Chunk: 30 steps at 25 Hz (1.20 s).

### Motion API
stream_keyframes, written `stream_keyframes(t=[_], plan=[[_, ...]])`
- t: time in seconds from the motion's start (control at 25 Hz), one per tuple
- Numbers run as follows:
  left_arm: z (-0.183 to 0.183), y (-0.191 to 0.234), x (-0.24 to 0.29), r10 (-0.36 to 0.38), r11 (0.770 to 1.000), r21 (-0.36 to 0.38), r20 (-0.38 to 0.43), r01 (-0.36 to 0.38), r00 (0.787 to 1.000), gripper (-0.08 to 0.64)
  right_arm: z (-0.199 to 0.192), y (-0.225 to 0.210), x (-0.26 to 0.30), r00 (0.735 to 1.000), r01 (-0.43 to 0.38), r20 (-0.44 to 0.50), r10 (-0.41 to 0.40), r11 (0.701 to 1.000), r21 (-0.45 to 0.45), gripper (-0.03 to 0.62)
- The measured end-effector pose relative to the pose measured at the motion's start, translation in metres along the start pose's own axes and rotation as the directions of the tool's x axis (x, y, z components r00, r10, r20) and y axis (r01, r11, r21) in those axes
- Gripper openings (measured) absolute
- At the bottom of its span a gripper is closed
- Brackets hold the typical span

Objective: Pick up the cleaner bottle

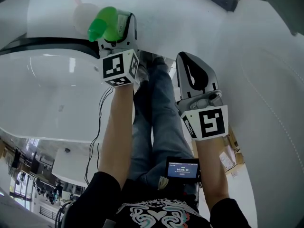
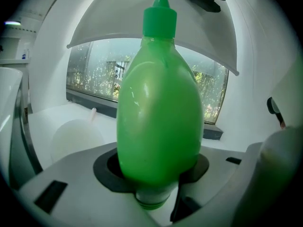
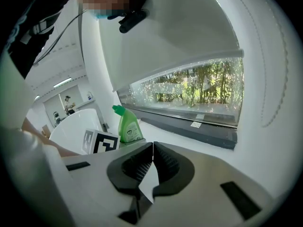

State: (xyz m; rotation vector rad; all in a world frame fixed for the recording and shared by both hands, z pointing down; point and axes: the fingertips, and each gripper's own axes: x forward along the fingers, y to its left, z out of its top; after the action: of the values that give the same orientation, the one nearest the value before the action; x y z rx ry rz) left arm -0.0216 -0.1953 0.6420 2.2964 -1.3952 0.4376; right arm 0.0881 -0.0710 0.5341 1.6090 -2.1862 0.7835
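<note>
A glossy white moulded ledge [image 3: 180,135] curves beneath a dark-framed window [image 3: 199,86] with greenery beyond. The smooth, bulbous green plastic cleaner bottle [image 2: 158,108] stands upright there, with the left gripper [image 1: 119,30] clamped on its body. The right gripper [image 3: 150,161] shows ribbed black pads meeting, with nothing between them (only its view shows the bottle's label).

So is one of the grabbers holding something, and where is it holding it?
The left gripper seems to pinch the green cleaner bottle by the lower part of its body. The right gripper is shut and holds nothing.
</note>
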Motion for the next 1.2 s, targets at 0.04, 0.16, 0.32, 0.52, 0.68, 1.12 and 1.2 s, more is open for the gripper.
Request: stream_keyframes(t=[0.04,0.16,0.32,0.52,0.68,1.12,1.2], plan=[[0.000,0.001,0.000,-0.004,1.000,-0.018,0.005,0.004,1.000,0.212,0.000,-0.001,0.000,1.000,-0.001,0.001,0.001,1.000,0.000,0.026],[0.002,0.007,0.001,-0.012,0.993,-0.119,0.026,0.015,1.000,0.210,-0.001,-0.003,0.000,1.000,0.000,0.000,0.000,1.000,0.002,0.026],[0.001,0.015,0.000,-0.016,0.978,-0.208,0.032,0.022,0.999,0.210,-0.002,-0.006,-0.001,1.000,0.007,-0.002,-0.007,1.000,0.005,0.026],[0.000,0.012,0.002,-0.066,0.960,-0.270,0.038,0.074,0.997,0.210,-0.001,-0.010,0.001,1.000,0.015,-0.001,-0.015,1.000,0.008,0.026],[0.000,0.009,0.000,-0.114,0.927,-0.353,0.051,0.124,0.992,0.209,0.001,-0.012,0.000,1.000,0.021,0.002,-0.021,1.000,0.017,0.026],[-0.001,-0.006,-0.003,-0.260,0.779,-0.564,0.104,0.272,0.960,0.202,0.003,-0.017,0.004,0.999,0.030,0.011,-0.031,0.999,0.044,0.026],[-0.002,-0.007,-0.003,-0.275,0.750,-0.596,0.112,0.286,0.955,0.201,0.004,-0.017,0.007,0.999,0.035,0.013,-0.036,0.998,0.050,0.026]])
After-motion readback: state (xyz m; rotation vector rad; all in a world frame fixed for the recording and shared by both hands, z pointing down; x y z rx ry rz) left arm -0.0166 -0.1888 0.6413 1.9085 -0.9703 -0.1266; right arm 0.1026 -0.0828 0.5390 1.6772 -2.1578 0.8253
